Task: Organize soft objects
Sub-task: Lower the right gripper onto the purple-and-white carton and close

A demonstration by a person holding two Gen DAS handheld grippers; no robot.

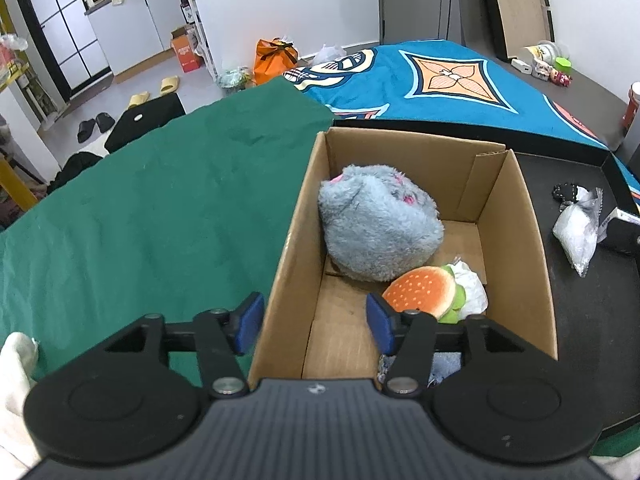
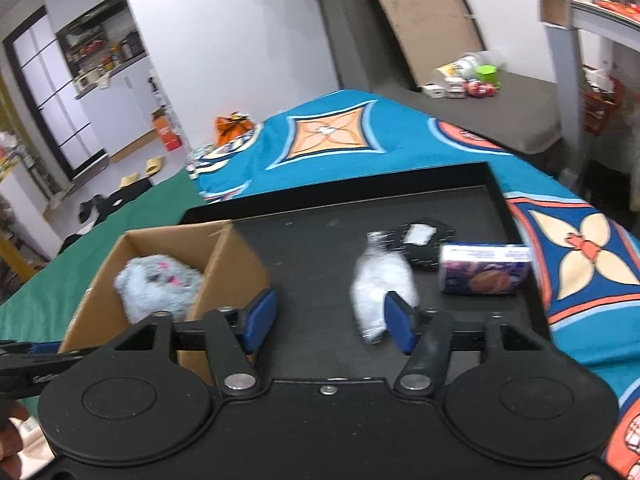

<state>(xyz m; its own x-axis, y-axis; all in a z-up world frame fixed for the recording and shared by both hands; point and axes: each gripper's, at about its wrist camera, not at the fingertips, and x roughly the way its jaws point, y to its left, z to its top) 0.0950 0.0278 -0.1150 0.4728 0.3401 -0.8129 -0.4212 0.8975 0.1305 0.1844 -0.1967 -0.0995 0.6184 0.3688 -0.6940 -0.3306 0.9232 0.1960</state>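
Now, left to right from the cardboard box [image 1: 516, 264]:
Left gripper [image 1: 316, 322]: jaws spread, nothing between them, straddling the box's left wall.
Box contents: grey plush toy [image 1: 380, 224] at the back, burger plush [image 1: 422, 290] in front of it.
Right gripper [image 2: 328, 322]: jaws spread and empty, right of the box.
Next pick: white stuffing bag [image 2: 378, 280] on the black tray [image 2: 516, 200]; probably pinch its middle, since it sags.
Hard to read: right view blurred; the cloth under the left gripper's right jaw is cut off.

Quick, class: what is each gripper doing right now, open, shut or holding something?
Left gripper: open, holding nothing, over the cardboard box.
Right gripper: open, holding nothing, over the black tray.
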